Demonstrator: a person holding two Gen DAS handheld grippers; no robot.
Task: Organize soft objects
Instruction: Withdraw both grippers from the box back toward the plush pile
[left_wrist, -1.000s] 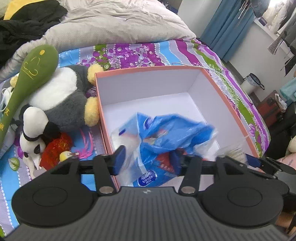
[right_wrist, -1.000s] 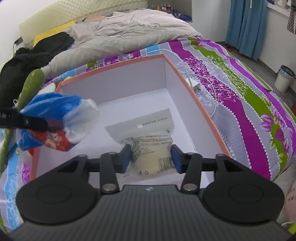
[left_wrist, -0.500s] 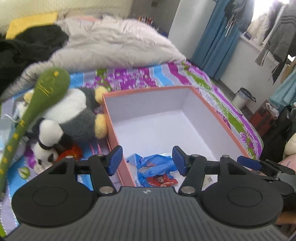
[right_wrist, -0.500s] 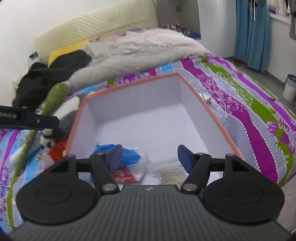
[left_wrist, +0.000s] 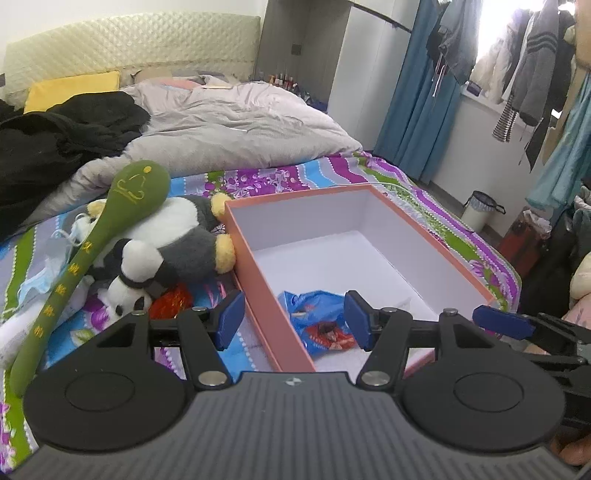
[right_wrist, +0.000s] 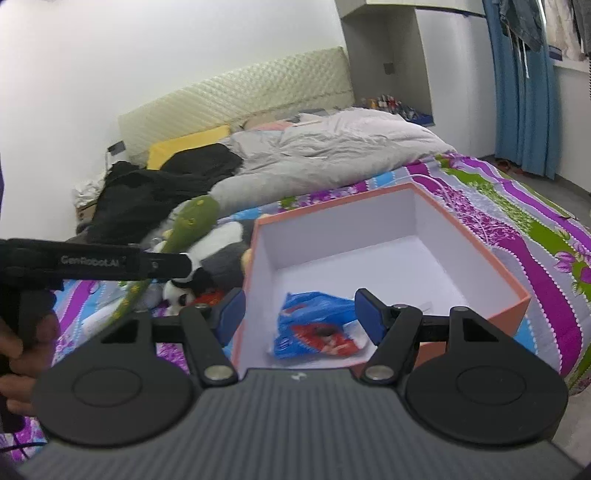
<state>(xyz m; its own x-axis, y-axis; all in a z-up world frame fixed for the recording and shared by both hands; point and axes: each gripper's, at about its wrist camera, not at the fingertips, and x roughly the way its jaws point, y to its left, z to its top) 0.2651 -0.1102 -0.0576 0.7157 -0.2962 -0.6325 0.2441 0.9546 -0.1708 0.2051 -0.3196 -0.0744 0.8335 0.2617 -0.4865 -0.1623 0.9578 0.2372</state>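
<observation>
Bedroom walls are white, with a quilted cream headboard (left_wrist: 129, 40) and blue curtains (left_wrist: 410, 110) by the window. Across the bed (left_wrist: 369, 166) lies a sheet striped in purple, blue and green, with a rumpled grey duvet (left_wrist: 229, 129) and a heap of black clothing (left_wrist: 66, 136) toward the pillows.

Furthest left on the sheet is a long green plush spoon (left_wrist: 92, 251) with yellow stitched characters, its rounded bowl resting against a plush panda (left_wrist: 166, 251) that lies on its side, fuzzy in grey, white and black with yellow paws. A crinkly red item (left_wrist: 171, 301) sits just beside the panda's head.

Right of the panda, touching its paw, stands an open cardboard box (left_wrist: 258, 295), salmon outside and plain white inside, rectangular with straight walls. In its near corner lies a crumpled blue plastic bag (left_wrist: 314, 314) with a red printed patch, glossy and wrinkled; a pale flat packet edge shows just beyond it, too hidden to tell more. The rest of the box floor is bare.

The left hand-held gripper (left_wrist: 291, 319) hangs above the box's near left wall, blue pads apart, holding nothing. The right hand-held gripper (right_wrist: 299, 317) has just been opening; its pads stand apart above the bag without touching it.
</observation>
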